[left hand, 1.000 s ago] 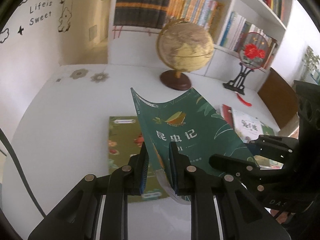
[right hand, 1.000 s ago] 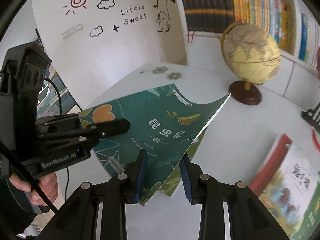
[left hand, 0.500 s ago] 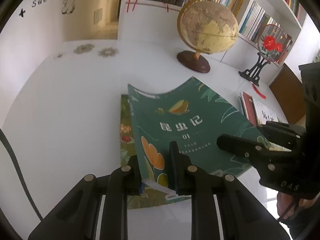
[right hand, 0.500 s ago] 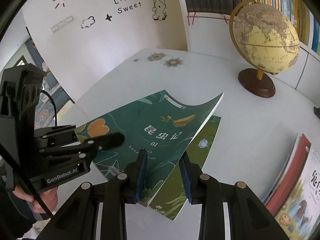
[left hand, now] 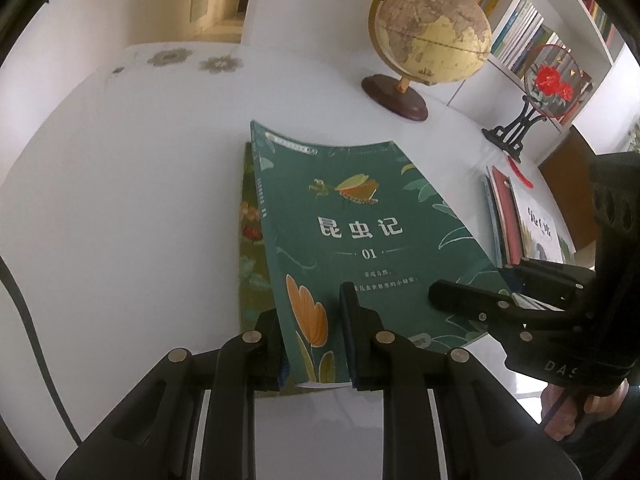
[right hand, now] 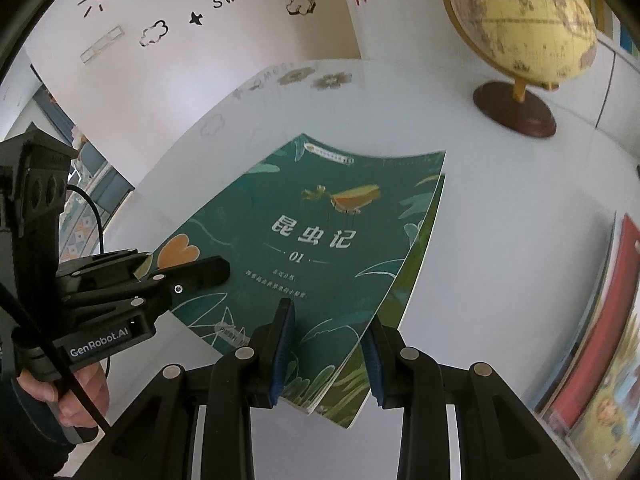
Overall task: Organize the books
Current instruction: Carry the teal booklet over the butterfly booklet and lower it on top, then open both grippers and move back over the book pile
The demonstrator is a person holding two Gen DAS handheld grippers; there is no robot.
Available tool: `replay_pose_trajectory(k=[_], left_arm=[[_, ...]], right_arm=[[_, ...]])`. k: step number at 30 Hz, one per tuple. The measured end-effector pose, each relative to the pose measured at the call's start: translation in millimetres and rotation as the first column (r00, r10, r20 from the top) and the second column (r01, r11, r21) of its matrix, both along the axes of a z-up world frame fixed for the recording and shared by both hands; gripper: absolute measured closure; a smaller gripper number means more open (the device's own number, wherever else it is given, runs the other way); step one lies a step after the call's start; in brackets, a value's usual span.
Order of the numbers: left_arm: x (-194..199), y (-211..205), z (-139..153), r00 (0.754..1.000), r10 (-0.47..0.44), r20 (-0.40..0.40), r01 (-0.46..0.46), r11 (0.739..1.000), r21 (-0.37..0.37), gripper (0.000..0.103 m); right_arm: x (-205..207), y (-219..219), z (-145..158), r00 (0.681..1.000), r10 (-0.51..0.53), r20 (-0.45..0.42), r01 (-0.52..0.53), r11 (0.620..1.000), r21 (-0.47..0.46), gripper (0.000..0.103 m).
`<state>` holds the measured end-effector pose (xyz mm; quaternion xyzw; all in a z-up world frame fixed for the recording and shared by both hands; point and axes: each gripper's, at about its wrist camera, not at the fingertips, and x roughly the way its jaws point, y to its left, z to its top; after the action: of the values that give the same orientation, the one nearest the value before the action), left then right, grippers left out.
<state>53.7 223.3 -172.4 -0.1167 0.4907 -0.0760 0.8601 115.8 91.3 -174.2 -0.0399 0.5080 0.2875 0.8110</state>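
White table (left hand: 120,220), bookshelf wall behind. Left gripper (left hand: 310,344) jaws pinch near-left corner of green book (left hand: 360,240); right gripper (right hand: 326,354) jaws clamp near-right corner. Book cover up, long axis running away from grippers toward globe (left hand: 432,36), title end nearest globe, sagging over second green book (left hand: 250,240) lying flat beneath. Picture books (left hand: 516,224) lie well apart at right.

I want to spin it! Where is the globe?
The globe stands at the back of the white table, before the bookshelf, beyond the green book and left of the red fan ornament.
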Motion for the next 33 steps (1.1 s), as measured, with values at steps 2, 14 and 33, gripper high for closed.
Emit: replay_pose_trajectory(k=[2, 14, 33], left_arm=[[-2, 0, -4, 1.000, 0.003, -0.009, -0.003, 1.000, 0.002, 0.083], [-5, 18, -17, 0.994, 0.078, -0.072, -0.074, 0.995, 0.062, 0.074], [-26, 6, -3, 0.992, 0.111, -0.056, -0.102, 0.985, 0.137, 0.074]], right_arm=[[0, -1, -3, 1.000, -0.001, -0.012, 0.001, 1.000, 0.002, 0.072], [10, -5, -16, 0.998, -0.033, -0.060, 0.034, 0.999, 0.015, 0.072], [-4, -25, -19, 0.994, -0.078, -0.079, 0.080, 0.997, 0.024, 0.072]])
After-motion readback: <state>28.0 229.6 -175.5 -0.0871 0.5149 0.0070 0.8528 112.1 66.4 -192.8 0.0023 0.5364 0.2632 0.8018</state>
